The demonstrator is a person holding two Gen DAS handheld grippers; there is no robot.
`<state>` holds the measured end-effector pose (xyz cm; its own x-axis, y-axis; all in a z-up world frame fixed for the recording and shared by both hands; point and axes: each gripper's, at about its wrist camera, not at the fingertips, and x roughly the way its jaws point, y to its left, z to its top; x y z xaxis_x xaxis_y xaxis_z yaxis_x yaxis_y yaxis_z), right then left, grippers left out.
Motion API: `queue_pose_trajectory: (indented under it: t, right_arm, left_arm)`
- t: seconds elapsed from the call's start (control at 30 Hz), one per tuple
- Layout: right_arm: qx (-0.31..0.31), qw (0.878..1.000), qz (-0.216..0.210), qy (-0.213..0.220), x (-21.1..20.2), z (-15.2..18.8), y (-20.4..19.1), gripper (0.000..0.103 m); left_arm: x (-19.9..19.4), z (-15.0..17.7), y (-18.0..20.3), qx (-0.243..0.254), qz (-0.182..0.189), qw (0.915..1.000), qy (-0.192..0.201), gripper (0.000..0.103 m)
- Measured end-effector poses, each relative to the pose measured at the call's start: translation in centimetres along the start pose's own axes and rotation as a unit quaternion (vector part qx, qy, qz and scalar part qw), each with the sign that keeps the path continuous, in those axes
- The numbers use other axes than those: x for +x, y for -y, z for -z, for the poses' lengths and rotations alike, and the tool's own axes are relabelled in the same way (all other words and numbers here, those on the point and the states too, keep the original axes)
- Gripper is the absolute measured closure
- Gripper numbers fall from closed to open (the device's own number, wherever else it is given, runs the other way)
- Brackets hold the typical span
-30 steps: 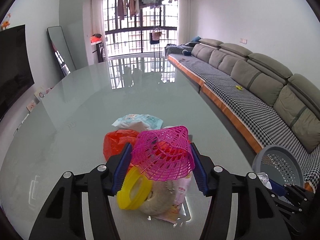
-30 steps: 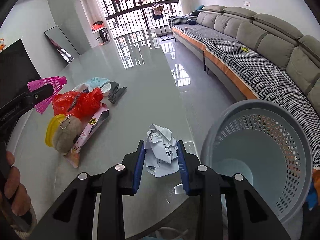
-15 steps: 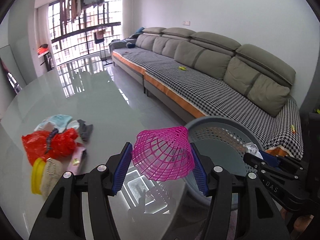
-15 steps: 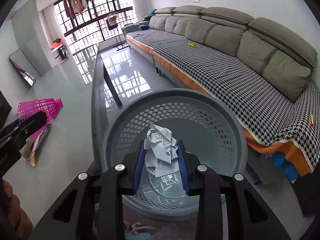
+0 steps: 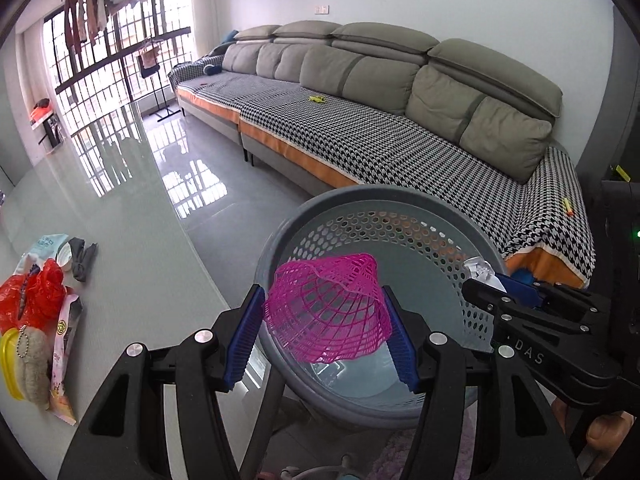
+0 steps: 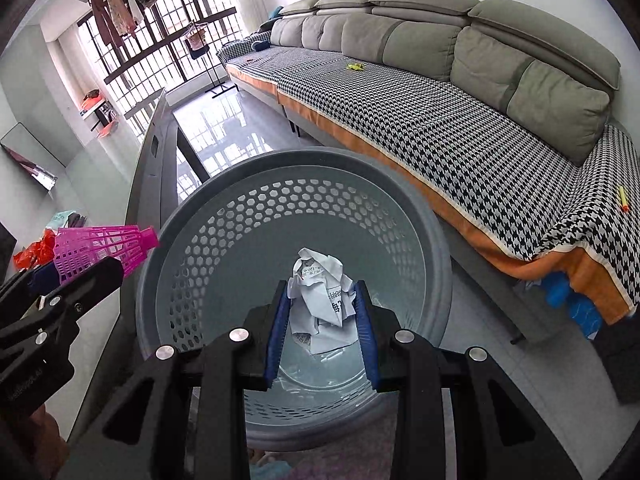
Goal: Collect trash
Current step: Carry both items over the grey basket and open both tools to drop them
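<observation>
A grey perforated bin (image 5: 400,206) stands on the floor beside the glass table, below both grippers. My left gripper (image 5: 322,300) is shut on a pink plastic mesh cone (image 5: 328,320), held over the bin's near left rim. In the right wrist view, my right gripper (image 6: 322,296) is shut on a crumpled white paper ball (image 6: 320,288), which hangs over the middle of the bin (image 6: 288,160). The same view shows the pink mesh cone (image 6: 100,248) at the left, outside the rim. The bin's bottom holds only small scraps.
On the glass table (image 5: 132,240) at the left lie a red plastic bag (image 5: 36,296), a yellow lid (image 5: 8,364), a plush keychain (image 5: 32,368), a pink snack wrapper (image 5: 64,344), a wipes pack (image 5: 48,244) and a grey cloth (image 5: 82,258). A long grey sofa (image 5: 400,120) runs behind the bin.
Both grippers have swung right from over the table to over the bin, still gripping the pink mesh and the paper ball. The trash heap has slid to the left edge of view.
</observation>
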<state>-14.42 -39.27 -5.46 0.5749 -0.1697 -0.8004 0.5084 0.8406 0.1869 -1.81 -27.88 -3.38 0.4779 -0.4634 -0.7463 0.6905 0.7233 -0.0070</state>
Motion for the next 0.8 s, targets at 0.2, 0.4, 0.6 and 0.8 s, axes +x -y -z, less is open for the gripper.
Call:
queue_pose_trajectory:
  t: [0.2,0.4,0.6,0.8]
  right_arm:
    - [0.004,1.000,-0.002,-0.001,0.38,-0.20,0.05,0.052]
    - [0.006,1.000,-0.001,0.016,-0.34,-0.36,0.03,0.046]
    - [0.005,1.000,-0.003,0.014,-0.17,-0.42,0.07,0.046]
    - [0.003,1.000,-0.003,0.016,-0.40,-0.19,-0.37,0.046]
  left_arm:
    - [-0.11,-0.08,-0.36,-0.008,0.000,1.0000,0.000,0.031]
    - [-0.19,-0.04,-0.63,-0.014,-0.003,0.9999,0.001,0.025]
    - [-0.33,0.13,-0.92,-0.020,-0.009,0.9998,0.001,0.022]
    - [-0.39,0.17,-0.90,-0.023,-0.019,0.9995,0.005,0.016]
